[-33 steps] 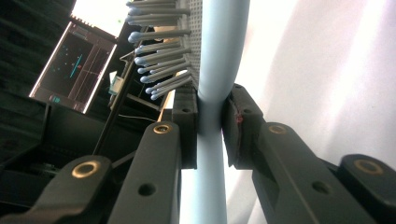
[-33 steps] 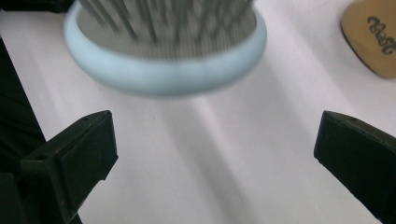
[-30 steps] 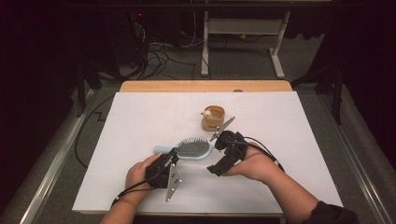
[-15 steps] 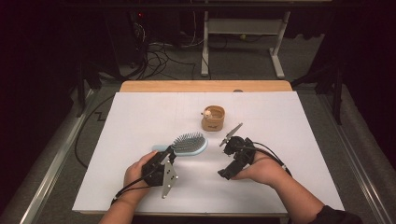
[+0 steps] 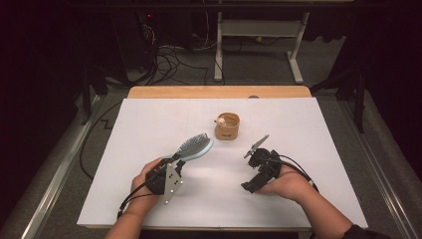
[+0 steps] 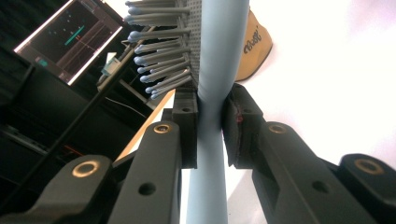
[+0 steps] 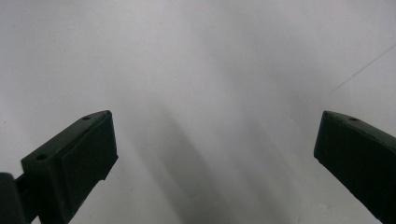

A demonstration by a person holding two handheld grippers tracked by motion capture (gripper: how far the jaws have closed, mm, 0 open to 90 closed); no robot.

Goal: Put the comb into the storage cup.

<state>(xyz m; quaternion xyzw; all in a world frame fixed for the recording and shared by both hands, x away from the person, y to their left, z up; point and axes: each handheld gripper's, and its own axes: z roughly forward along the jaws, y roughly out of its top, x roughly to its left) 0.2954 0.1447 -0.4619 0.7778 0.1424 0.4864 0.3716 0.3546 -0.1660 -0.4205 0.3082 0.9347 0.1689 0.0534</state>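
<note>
A light blue hairbrush [image 5: 195, 146] with grey bristles points up and to the right, lifted off the white table [image 5: 149, 124]. My left gripper [image 5: 175, 162] is shut on its handle [image 6: 210, 154], both pads pressing the blue shaft just below the bristles [image 6: 159, 51]. My right gripper [image 5: 247, 186] is at the right of centre, tilted down at the table, its jaws wide apart with only white surface between them [image 7: 215, 154]. A small tan wooden cup [image 5: 227, 126] stands behind the brush, near the table's middle.
The tan cup [image 6: 254, 44] lies just beyond the brush head in the left gripper view. A wooden strip [image 5: 219, 91] edges the table's far side. Cables and a white frame [image 5: 259, 40] are on the floor behind. A lit monitor [image 6: 70, 39] is off the table.
The left gripper has raised and tilted the brush head up to the right. The right hand has pulled back from the brush toward the right and sunk toward the table.
</note>
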